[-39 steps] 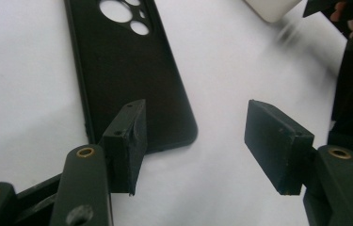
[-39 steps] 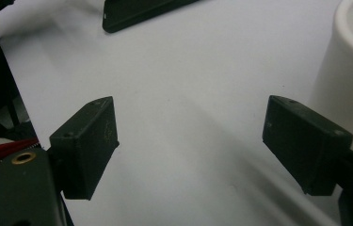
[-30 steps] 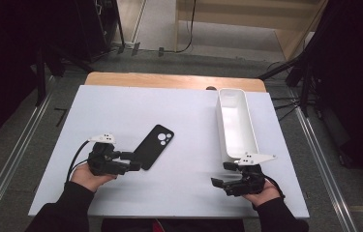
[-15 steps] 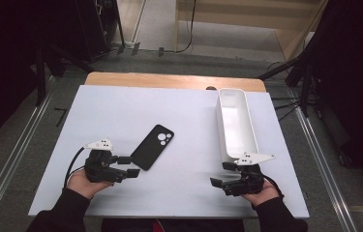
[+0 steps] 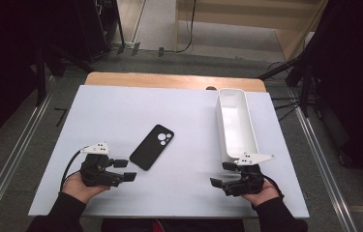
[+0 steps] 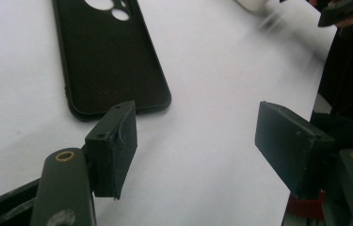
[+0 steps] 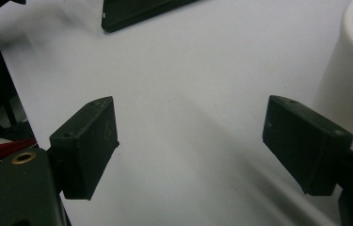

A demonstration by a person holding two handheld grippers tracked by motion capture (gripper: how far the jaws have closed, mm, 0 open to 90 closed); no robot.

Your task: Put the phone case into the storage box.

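Left gripper (image 5: 125, 170) is sitting wide, jaws empty, just short of the black phone case (image 5: 152, 147) lying flat mid-table. Right gripper (image 5: 223, 175) is gaping empty too, beside the white bin (image 5: 237, 126) near the right edge.

Left gripper (image 5: 122, 170): black body at lower left of the high view, with a pale grey three-cornered plate on top carrying small dark dots.
Left cable (image 5: 68, 166): black, looping off the body's left side.
Right gripper (image 5: 222, 175): black at lower right, topped by the same pale plate.
Pads (image 6: 116, 146): dark, blocky and rectangular with faint scuffs and small screw recesses.
Jaw arms: dark olive-black, each with a brass-coloured ringed hole.
Sleeves (image 5: 59, 216): black, long, reaching the wrists at the bottom edge.
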